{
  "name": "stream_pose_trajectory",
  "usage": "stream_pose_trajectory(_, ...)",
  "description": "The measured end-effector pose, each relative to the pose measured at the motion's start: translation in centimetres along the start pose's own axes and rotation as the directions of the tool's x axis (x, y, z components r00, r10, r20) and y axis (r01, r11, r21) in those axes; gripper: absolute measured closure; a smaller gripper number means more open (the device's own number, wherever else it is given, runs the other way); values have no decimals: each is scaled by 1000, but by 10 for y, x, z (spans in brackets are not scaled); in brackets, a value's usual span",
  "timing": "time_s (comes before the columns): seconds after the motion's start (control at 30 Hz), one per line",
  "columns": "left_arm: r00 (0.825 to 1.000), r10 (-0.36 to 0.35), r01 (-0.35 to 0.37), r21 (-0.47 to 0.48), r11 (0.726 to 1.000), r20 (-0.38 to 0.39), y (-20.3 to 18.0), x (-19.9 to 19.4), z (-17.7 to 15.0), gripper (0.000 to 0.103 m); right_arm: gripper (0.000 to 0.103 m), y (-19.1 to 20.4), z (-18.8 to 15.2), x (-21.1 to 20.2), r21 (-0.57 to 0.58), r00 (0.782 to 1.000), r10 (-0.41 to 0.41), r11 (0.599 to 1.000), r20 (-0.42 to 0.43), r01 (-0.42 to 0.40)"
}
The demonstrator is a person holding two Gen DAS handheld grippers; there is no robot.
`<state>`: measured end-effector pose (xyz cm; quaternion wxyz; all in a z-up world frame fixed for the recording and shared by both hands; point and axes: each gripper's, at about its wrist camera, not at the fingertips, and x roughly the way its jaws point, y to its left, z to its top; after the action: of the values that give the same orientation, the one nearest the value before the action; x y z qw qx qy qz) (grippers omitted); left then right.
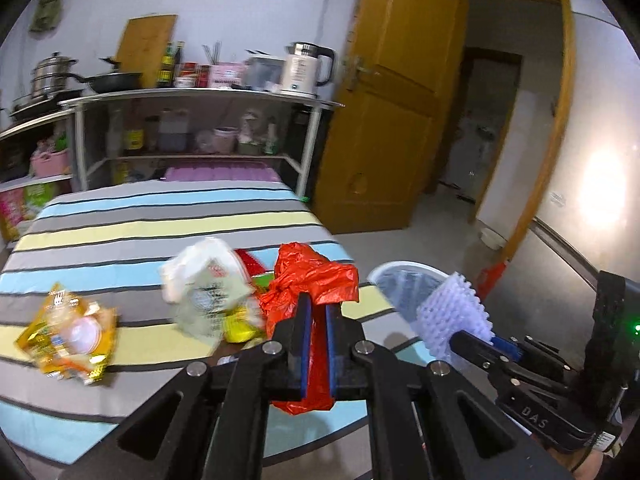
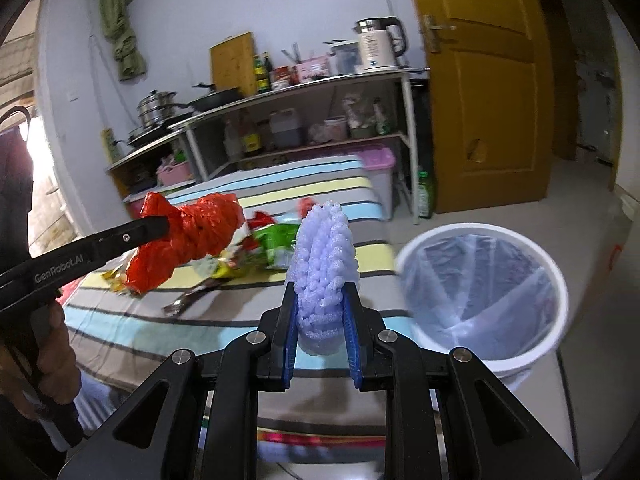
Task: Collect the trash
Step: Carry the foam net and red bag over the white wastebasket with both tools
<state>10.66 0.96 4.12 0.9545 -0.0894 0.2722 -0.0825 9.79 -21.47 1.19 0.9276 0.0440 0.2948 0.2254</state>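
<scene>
Left wrist view: a crumpled red plastic bag (image 1: pixel 316 276) is pinched between the pads of the left gripper (image 1: pixel 316 320), above the near edge of the striped counter (image 1: pixel 140 220). A yellow snack wrapper (image 1: pixel 68 336) is seen lying to the left, and a white plastic bag (image 1: pixel 208 284) with more wrappers sits just beside the red bag. In the right wrist view, a white foam net sleeve (image 2: pixel 326 264) is clamped upright in the right gripper (image 2: pixel 324 308). A white trash bin (image 2: pixel 484 292), lined with clear plastic, is found on the floor just right of the counter, near the sleeve. A metal spoon (image 2: pixel 192 298) is seen on the cloth.
</scene>
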Motion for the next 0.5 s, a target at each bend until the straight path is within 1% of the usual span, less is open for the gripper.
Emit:
stream_pose_trajectory(0.23,994,-99,101,54,993,-40,-43,34,8,96,82,-42,2,-3,54,996,-84,995,10,83)
stream_pose_trajectory(0.5,979,-180,191,108,976,-98,-86,74,13,96,82,-86,0,10,112,989,-143,983,-25,145)
